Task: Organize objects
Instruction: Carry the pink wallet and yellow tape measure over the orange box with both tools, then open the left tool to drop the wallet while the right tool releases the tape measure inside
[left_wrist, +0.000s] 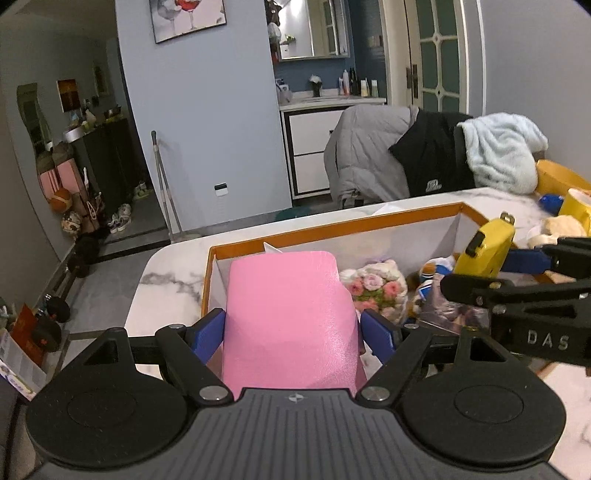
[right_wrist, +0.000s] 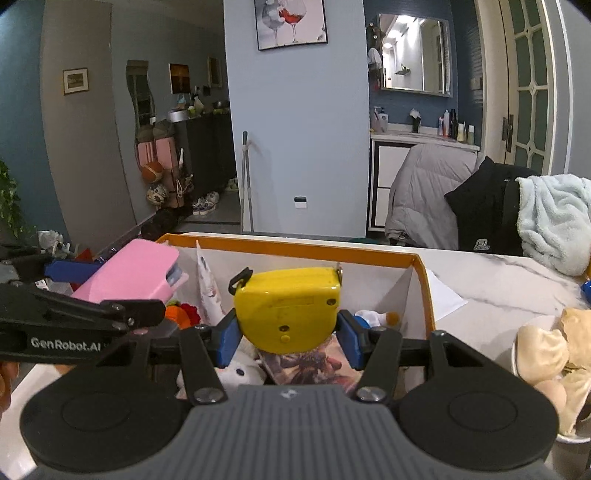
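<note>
1. Left gripper (left_wrist: 291, 332), nearest the lens: blue pads spread wide but pinching a pink case (left_wrist: 288, 317) by its two sides; case is upright and held over the left end of the orange-rimmed box (left_wrist: 332, 227).
2. Right gripper (right_wrist: 288, 334): blue pads pressed onto the flanks of a yellow tape measure (right_wrist: 288, 306), which hangs over the middle of the box, black clip at its top left.
3. Inside the box, under both held items: flower bundle (left_wrist: 373, 284) just right of the pink case, white plush toy (right_wrist: 240, 371) and a printed card (right_wrist: 310, 362) below the tape measure, something orange and red (right_wrist: 183, 314) toward the left wall.
4. Box sits on the marble counter (right_wrist: 498, 280); sheet of white paper (right_wrist: 443, 295) pokes out beside its right wall.
5. Right of the box on the counter: bowl of cream-colored dumpling-like pieces (right_wrist: 546, 350).
6. Beyond the box: grey jacket (right_wrist: 424, 195), black garment (right_wrist: 484, 210) and pale blue fleece (right_wrist: 554, 218) draped over chairs at the counter's far edge.
</note>
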